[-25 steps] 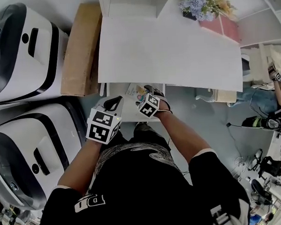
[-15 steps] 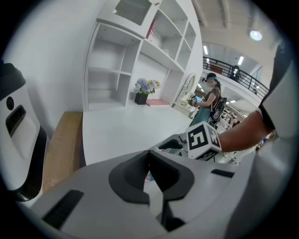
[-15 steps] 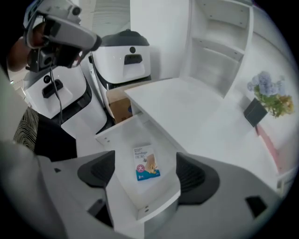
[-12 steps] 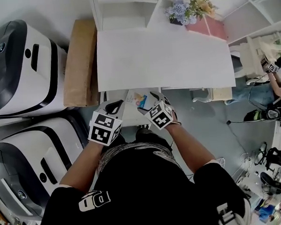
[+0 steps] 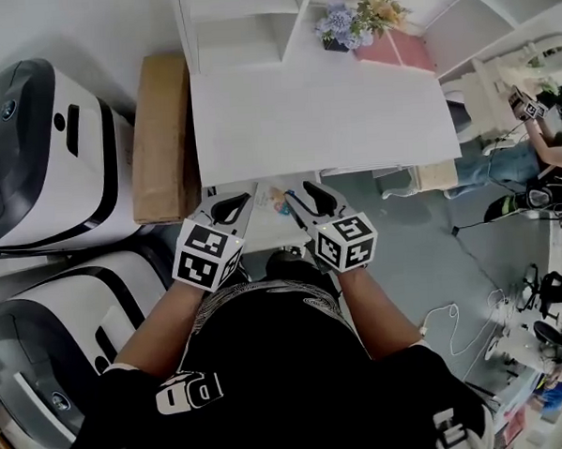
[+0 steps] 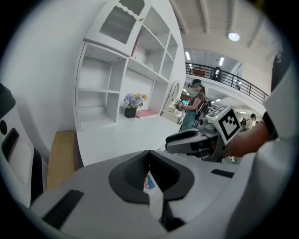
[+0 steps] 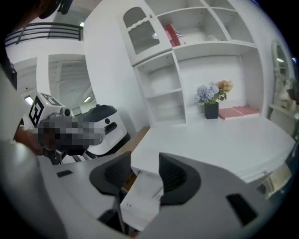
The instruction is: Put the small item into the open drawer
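The open white drawer [image 5: 258, 222] juts out from under the white desk [image 5: 312, 105], straight below my two grippers. A small colourful item [image 5: 280, 199] lies inside it and also shows through the left jaws [image 6: 149, 181]. My left gripper [image 5: 245, 193] hangs above the drawer's left side, its tips [image 6: 149, 153] meeting, with nothing gripped. My right gripper [image 5: 295, 186] is held above the drawer's right side. Its jaws [image 7: 145, 162] have just been closing and still stand apart with nothing between them; only the drawer [image 7: 140, 198] shows through the gap.
Two white and black machines [image 5: 42, 147] [image 5: 70, 324] stand at the left, a brown cardboard box [image 5: 159, 136] between them and the desk. Flowers [image 5: 350, 23] and a pink book [image 5: 394, 51] sit at the desk's back. A person [image 5: 517, 155] stands at the far right.
Both grippers have come up away from the drawer, the right one further. The right gripper has rolled, so its marker cube now faces up, and its jaws stand narrower.
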